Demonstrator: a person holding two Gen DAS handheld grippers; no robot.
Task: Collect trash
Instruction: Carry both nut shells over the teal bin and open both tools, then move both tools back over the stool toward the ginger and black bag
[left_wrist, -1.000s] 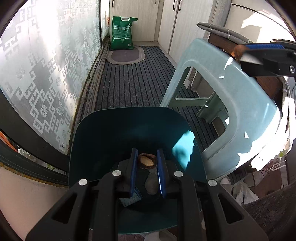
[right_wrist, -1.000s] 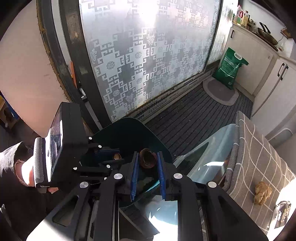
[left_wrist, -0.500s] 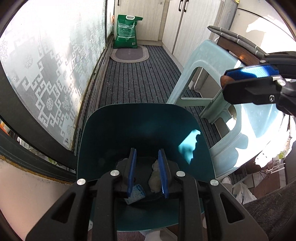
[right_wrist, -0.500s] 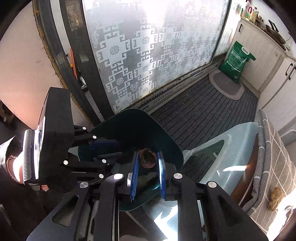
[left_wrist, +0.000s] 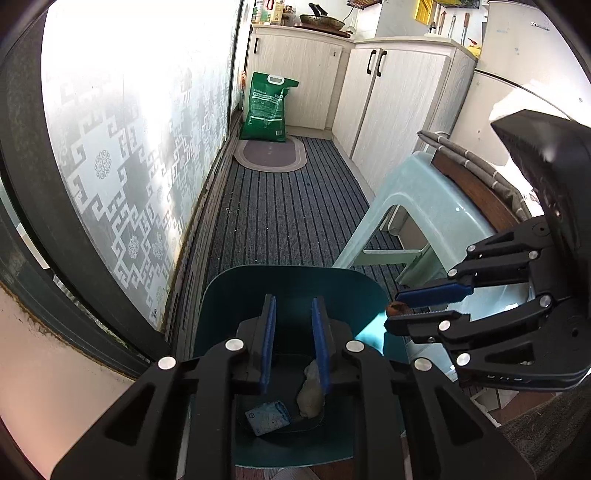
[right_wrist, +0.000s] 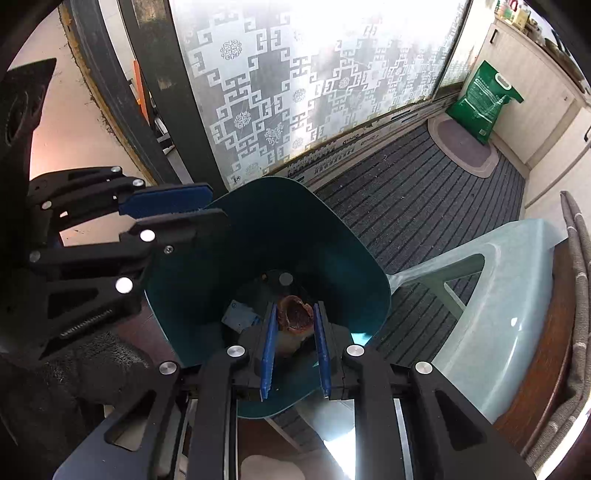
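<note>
Right wrist | brown peel (right_wrist: 294, 318) pinched between right fingers (right_wrist: 320, 334) over bin (right_wrist: 332, 236) | left fingers (left_wrist: 266, 343) spread, empty

One teal bin (left_wrist: 295, 284) is holding two scraps; one green bag (left_wrist: 266, 108) and one stool (left_wrist: 436, 206) are standing nearby.

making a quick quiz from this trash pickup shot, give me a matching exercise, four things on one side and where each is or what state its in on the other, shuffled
Things
1. brown shell scrap
2. blue wrapper
3. green bag
4. left gripper

Places or states
A. leaning against the cabinet at the far end of the floor
B. open and holding nothing, above the teal bin
C. pinched in the right gripper over the bin
D. lying on the bottom of the bin

Pairs: 1-C, 2-D, 3-A, 4-B
</note>
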